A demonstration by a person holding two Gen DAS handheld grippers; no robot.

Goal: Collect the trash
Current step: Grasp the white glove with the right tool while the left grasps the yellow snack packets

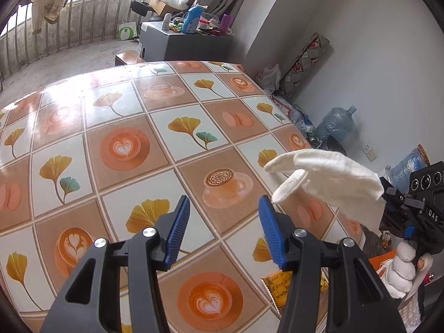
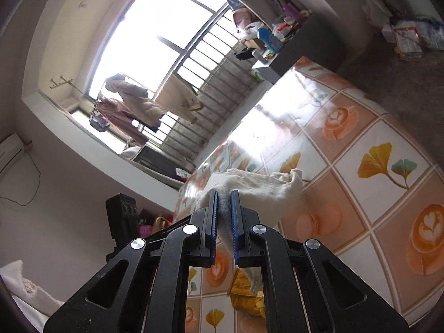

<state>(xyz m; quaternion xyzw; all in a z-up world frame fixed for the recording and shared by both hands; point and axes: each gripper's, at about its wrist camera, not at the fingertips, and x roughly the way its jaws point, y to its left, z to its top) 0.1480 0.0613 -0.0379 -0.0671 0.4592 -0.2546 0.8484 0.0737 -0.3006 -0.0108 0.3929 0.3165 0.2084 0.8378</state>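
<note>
cloth (image 1: pixel 333 177) above table (image 1: pixel 116 127), wrapper (image 1: pixel 277 285) on it

Tabletop (image 1: pixel 116 127) — glossy printed covering, smooth, mirroring window glare. White cloth (image 1: pixel 333 177) — soft, matt, fuzzy weave, pinched in the right claw (image 2: pixel 223 216). Left claw (image 1: pixel 224 233) — matt black plastic arms, ribbed blue pads (image 1: pixel 180 230), polished metal pivot pins. Yellow snack packet (image 2: pixel 244 291) looks like crinkled, shiny film. Wall (image 1: pixel 360 41) is matt painted plaster.

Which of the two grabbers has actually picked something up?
The right gripper: its blue pads are clamped on a white cloth, lifted above the patterned table. The left gripper stands open with nothing between its pads.
</note>
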